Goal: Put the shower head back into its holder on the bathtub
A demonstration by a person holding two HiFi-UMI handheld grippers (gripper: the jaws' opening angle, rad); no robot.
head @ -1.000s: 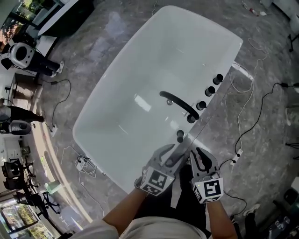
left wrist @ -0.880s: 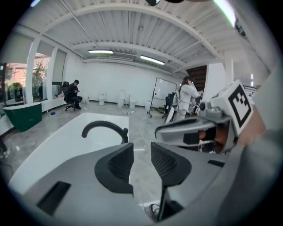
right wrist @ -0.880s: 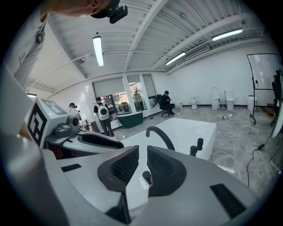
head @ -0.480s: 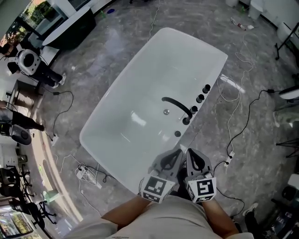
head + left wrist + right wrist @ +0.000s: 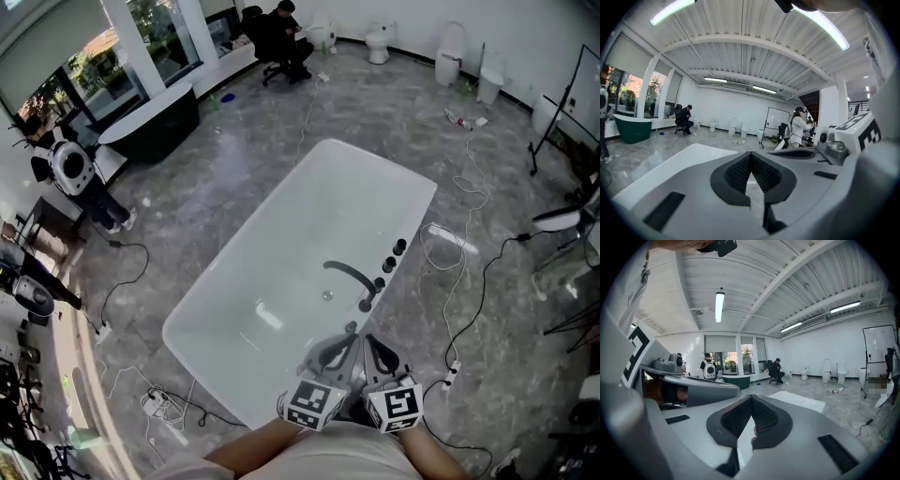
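Note:
The white bathtub (image 5: 300,225) lies below me, with a black spout (image 5: 352,275) and a row of black knobs (image 5: 390,265) on its right rim. A small black round piece (image 5: 352,327) sits on the rim at the near end of that row; I cannot tell if it is the shower head in its holder. My left gripper (image 5: 344,339) and right gripper (image 5: 367,339) hang side by side above the tub's near corner, both shut and empty. The left gripper (image 5: 751,157) looks level across the room, with the tub (image 5: 693,152) below it. So does the right gripper (image 5: 751,399).
Cables (image 5: 459,272) trail over the grey floor to the right of the tub, and a power strip (image 5: 157,403) lies at the near left. A dark green tub (image 5: 150,122) stands at the back left. A seated person (image 5: 281,33) and toilets (image 5: 380,42) are far back.
A second ago the left gripper's jaws were around a slim shiny part at the tub's rim; now they are shut and empty. Both grippers have risen and drawn back from the rim.

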